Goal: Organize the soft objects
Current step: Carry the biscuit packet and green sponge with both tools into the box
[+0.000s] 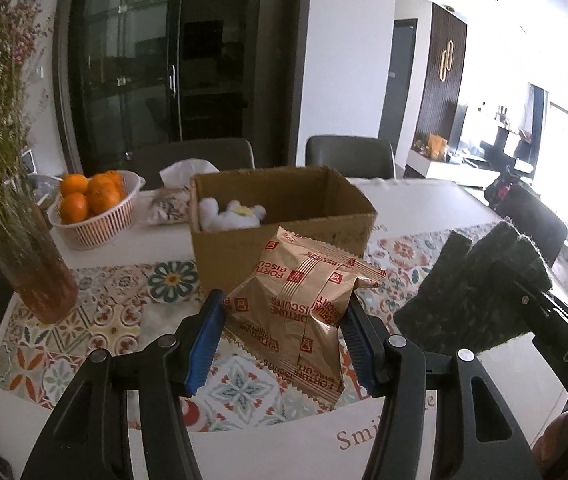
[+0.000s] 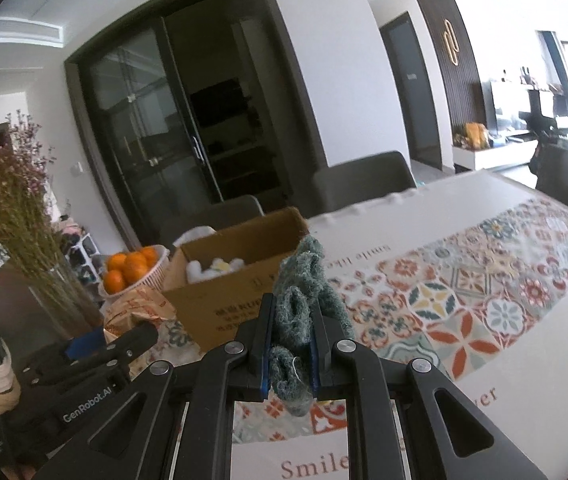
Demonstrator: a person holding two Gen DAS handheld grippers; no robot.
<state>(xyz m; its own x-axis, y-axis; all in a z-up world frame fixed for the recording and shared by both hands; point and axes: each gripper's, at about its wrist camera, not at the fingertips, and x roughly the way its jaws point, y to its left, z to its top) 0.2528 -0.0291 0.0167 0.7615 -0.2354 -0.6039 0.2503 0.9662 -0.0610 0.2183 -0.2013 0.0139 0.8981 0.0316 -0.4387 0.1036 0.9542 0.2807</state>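
Observation:
My left gripper (image 1: 282,308) is shut on a gold biscuit packet (image 1: 300,304) and holds it above the patterned table mat, just in front of an open cardboard box (image 1: 280,240). A white plush toy (image 1: 230,213) lies inside the box. My right gripper (image 2: 291,334) is shut on a folded dark green scouring pad (image 2: 302,300), held up to the right of the box (image 2: 220,308). The pad (image 1: 480,292) and right gripper also show at the right in the left wrist view. The left gripper (image 2: 96,344) and the packet (image 2: 140,308) show at the lower left in the right wrist view.
A white basket of oranges (image 1: 92,208) and a tissue pack (image 1: 172,196) stand left of the box. A glass vase of dried flowers (image 1: 24,248) stands at the table's left edge. Grey chairs (image 1: 348,158) stand behind the table. The mat (image 2: 464,300) stretches right.

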